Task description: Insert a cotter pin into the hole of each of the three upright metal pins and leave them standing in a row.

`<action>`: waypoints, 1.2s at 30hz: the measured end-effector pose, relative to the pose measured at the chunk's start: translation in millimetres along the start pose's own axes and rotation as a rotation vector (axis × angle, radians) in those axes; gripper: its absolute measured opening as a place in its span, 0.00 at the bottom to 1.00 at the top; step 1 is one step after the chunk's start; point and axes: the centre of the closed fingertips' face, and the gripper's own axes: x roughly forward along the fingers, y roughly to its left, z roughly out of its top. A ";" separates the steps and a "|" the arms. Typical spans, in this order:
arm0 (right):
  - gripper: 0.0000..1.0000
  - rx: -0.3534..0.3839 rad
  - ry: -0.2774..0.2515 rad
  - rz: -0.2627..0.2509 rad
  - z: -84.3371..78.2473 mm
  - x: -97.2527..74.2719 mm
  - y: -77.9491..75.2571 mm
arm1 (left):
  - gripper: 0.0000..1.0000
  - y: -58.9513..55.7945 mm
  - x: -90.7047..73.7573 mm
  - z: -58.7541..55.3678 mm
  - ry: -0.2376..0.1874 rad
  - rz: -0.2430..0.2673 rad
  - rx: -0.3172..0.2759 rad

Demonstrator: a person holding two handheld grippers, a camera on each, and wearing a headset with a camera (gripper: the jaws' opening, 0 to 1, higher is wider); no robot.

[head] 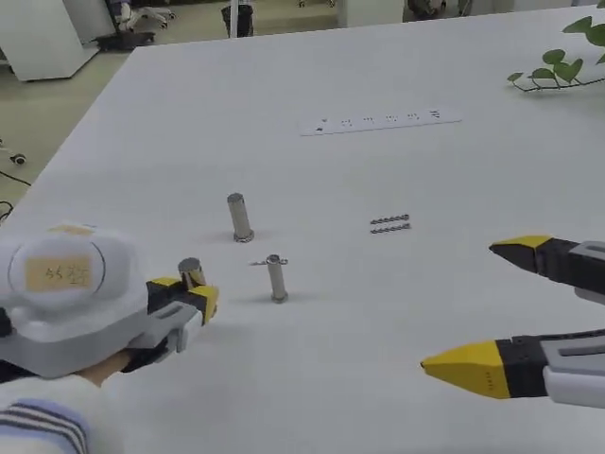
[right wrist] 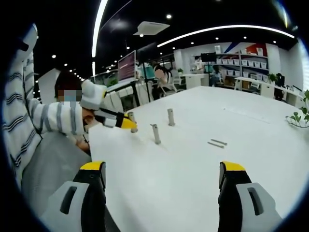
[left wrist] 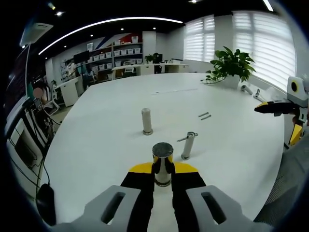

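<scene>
1. Head view showed the left gripper (head: 189,293) clamped on the nearest pin (head: 190,273), held upright; the right gripper (head: 458,305) gaped empty.
2. Beyond, the middle pin (head: 277,279) already carried a cotter (head: 267,261).
3. Farther stood a bare pin (head: 240,218), two loose cotters (head: 390,223) lying apart; the right gripper likely needed to fetch one for the held pin.

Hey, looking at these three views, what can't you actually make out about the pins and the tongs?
Held pin: lower shaft and any hole, head view, hidden behind the left tongs.
Rear pin: its hole, head view, too small.
Cotter pin in the middle pin: whether it goes fully through, head view, too small.
Right tongs: rear part, head view, cut off by the right edge.
</scene>
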 end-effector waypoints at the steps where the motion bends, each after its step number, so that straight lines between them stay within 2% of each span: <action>1: 0.99 -0.002 0.001 0.003 -0.5 0.2 0.5 | 0.11 -2.4 -0.1 -0.6 0.002 -0.004 0.000; 7: 0.99 -0.011 0.003 0.011 -2.5 1.3 1.9 | 0.11 -25.2 0.7 -7.3 0.014 -0.030 0.003; 13: 0.99 -0.021 0.015 0.019 -6.3 -0.2 4.7 | 0.11 -46.5 9.7 -11.1 0.021 -0.058 -0.016; 14: 0.99 -0.021 0.016 0.020 -6.8 -0.5 4.9 | 0.11 -50.0 10.7 -11.6 0.027 -0.057 -0.001; 15: 0.99 -0.018 0.014 0.021 -7.1 -0.9 5.1 | 0.11 -54.6 13.2 -9.8 0.018 -0.071 0.059; 16: 0.99 -0.016 0.012 0.022 -7.2 -0.9 5.1 | 0.11 -57.5 14.8 -9.6 0.016 -0.066 0.040; 19: 0.98 -0.013 0.006 0.029 -7.6 -1.2 6.6 | 0.11 -63.8 21.0 -5.4 0.010 -0.067 0.024; 24: 0.98 0.001 -0.013 0.038 -7.2 -1.5 9.4 | 0.11 -73.3 30.9 -7.3 0.027 -0.068 0.060; 27: 0.98 0.006 -0.009 0.036 -10.4 -2.9 9.0 | 0.11 -75.4 33.6 -8.7 0.024 -0.058 0.023; 31: 0.98 0.022 -0.004 0.044 -15.3 -4.1 9.3 | 0.11 -80.6 38.5 -11.4 0.036 -0.054 0.041; 36: 0.98 0.037 0.006 0.043 -20.0 -3.7 6.7 | 0.11 -80.7 42.0 -14.1 0.047 -0.043 0.046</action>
